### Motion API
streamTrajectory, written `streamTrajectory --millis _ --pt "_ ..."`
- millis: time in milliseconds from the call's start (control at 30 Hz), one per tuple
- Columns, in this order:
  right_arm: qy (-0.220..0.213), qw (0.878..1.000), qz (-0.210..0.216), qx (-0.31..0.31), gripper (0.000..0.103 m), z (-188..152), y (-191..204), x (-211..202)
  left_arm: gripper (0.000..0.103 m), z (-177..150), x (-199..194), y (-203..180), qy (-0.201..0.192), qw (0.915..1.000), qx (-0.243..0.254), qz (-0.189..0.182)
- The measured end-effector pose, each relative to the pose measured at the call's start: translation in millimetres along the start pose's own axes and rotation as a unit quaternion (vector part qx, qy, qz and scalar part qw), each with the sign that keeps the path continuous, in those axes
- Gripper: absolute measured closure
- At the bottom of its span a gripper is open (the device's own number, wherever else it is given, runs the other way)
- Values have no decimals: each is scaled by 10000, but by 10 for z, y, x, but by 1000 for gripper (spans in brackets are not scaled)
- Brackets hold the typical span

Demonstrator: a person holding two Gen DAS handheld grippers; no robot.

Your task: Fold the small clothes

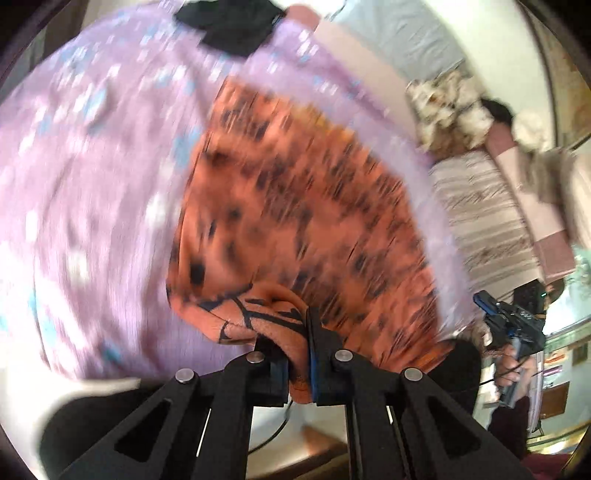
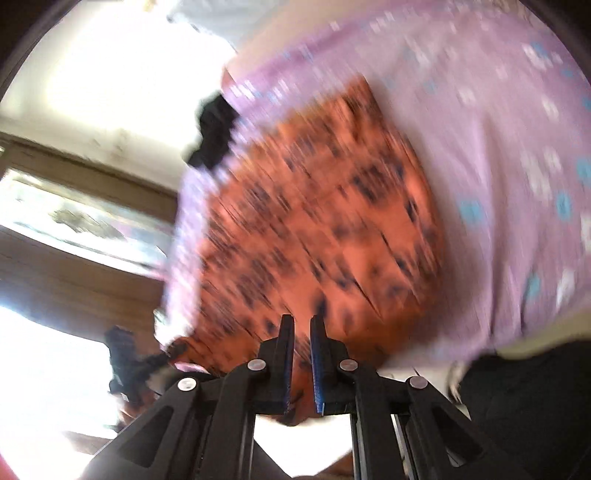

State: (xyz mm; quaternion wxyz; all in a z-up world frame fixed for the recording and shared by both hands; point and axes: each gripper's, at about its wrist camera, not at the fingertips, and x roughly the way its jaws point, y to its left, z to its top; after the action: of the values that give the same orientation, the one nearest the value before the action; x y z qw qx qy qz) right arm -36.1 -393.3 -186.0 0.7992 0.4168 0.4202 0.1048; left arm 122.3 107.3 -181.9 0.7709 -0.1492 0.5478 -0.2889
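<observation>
Clamping both claws on one orange cloth with dark blue-black print, each at a near edge, pointing steeply down over a bed.

Left claw: jaws clenched on a bunched fold of the orange cloth; fabric fills the gap between the black finger and the blue-padded one and bulges out below the pads. Cloth fans away from the grip toward the far side, part lifted, rest draped on a lilac bedsheet with white and light-blue flowers.

Right claw: jaws close together, a thin layer of the same cloth runs between them and shows again below the pads, so it's gripping the edge. Heavy motion blur in both views, print detail unreadable.

In the left wrist view the right claw shows at the far right, held in a hand, well apart from the left one, cloth spanning between them.

Edges and room:
- sheet is open on all sides of the cloth
- black garment lies at the far edge of the sheet, apart from the orange cloth
- striped pale bedding and a floral cream bundle sit beyond the sheet's right edge
- bed edge lies right under both claws; floor shows below it
</observation>
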Motion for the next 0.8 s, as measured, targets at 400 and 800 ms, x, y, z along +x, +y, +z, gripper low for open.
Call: streamTrajectory --millis 400,800 --pt "440 9961 -771 2 88 691 354 322 95 845 194 -118 -294 9992 256 -40" --pt "1095 9720 -1951 722 29 -641 -146 701 95 351 -238 -166 -625 9975 316 88"
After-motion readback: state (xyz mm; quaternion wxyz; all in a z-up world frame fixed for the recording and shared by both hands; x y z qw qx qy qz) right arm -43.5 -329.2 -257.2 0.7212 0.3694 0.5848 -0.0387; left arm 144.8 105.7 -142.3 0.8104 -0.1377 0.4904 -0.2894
